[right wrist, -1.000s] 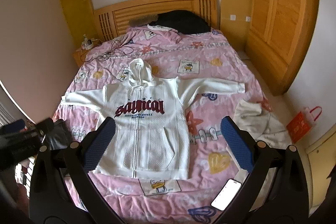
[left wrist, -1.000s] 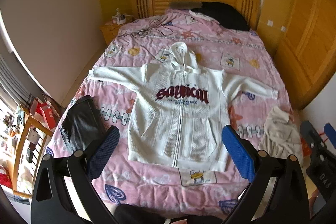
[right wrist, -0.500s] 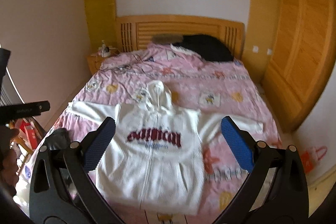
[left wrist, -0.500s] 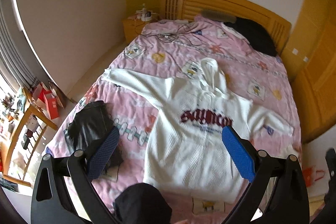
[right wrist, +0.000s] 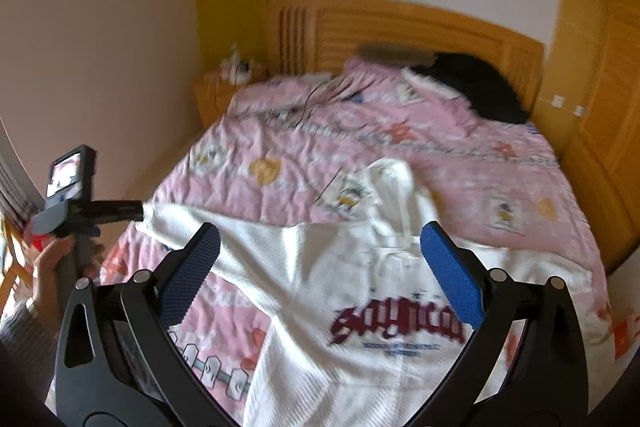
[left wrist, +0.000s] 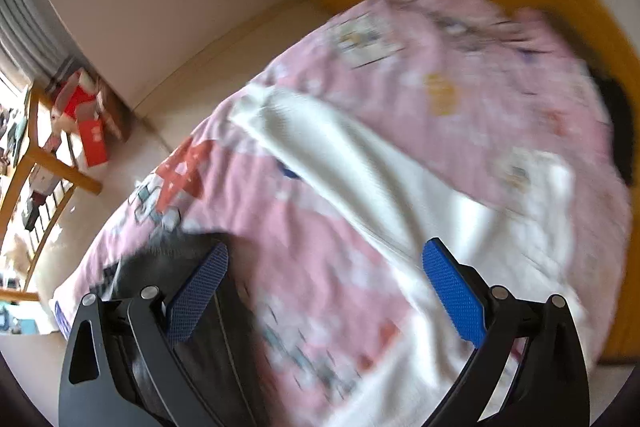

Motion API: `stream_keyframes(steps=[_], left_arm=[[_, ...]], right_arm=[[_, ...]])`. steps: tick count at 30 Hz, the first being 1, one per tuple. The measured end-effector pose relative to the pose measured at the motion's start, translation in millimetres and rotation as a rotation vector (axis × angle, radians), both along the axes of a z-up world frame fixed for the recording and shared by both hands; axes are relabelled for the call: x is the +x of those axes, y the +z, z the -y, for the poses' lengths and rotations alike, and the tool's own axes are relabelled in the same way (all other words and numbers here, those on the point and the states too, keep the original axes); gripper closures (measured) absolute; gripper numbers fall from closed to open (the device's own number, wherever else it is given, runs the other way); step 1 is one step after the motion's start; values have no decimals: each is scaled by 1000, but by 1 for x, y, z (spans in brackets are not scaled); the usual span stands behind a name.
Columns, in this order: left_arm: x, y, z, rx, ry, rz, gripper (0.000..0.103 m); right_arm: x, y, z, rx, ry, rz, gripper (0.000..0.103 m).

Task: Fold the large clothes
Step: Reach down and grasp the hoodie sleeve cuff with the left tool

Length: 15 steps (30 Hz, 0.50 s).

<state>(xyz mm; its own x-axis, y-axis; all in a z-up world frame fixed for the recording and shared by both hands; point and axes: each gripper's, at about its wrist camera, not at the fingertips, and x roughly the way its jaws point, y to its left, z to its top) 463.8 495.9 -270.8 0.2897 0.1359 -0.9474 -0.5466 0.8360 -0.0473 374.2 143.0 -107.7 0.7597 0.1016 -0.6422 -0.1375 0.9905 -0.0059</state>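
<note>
A white hoodie (right wrist: 360, 287) with dark red lettering lies flat, front up, on the pink bedspread (right wrist: 460, 163), sleeves spread. In the blurred left wrist view its left sleeve (left wrist: 320, 143) runs toward the bed's left edge. My left gripper (left wrist: 324, 287) is open and empty above the bed, near that sleeve. It also shows in the right wrist view (right wrist: 116, 211), at the sleeve's cuff. My right gripper (right wrist: 320, 267) is open and empty above the hoodie's left shoulder.
A folded black garment (left wrist: 192, 307) lies at the bed's left front corner. Black clothes (right wrist: 472, 83) lie by the wooden headboard (right wrist: 400, 23). A nightstand (right wrist: 224, 87) stands at the back left, a wooden wardrobe (right wrist: 608, 107) at the right, a wooden rack (left wrist: 36, 163) with boxes left.
Both grippers have swung left and come lower toward the bed. The left one now looks at the hoodie's left sleeve. The hoodie has not moved.
</note>
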Motion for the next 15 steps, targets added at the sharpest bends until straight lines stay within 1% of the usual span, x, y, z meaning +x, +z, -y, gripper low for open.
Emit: stream_keyframes(steps=[1,2,3,4,5,6,8,10,12,15], left_arm=[[17,-25,-18,-14,8,-17,8],[36,-59,-41,-27,24,-37,8],[52,-84,-59,-32,33,-48,8],[64,-104,-70,-41,33,-53,8],[75,-125,-82,-53,32,-55,8],[87,-153,-95,-79,39,-67,8],[101,-198,-120,-153,77,-89,8],[109,-230,-139,-197,123,-98,8],[110,-246,-147,-218,142,-85,8],[117,-253,-150,-201,126,-61,8]], right_arm=[[19,-20,-22,-3,19,-23,5],[34,-38,-39,-10,30,-42,5],[44,-51,-51,-12,41,-54,5],[59,-72,-68,-26,56,-76,6],[65,-82,-81,-37,62,-85,5],[76,-99,-94,-47,75,-99,5],[84,-118,-110,-66,86,-113,5],[94,-140,-125,-73,99,-137,5],[97,-154,-133,-79,108,-159,5],[102,-173,-145,-102,117,-183,5]])
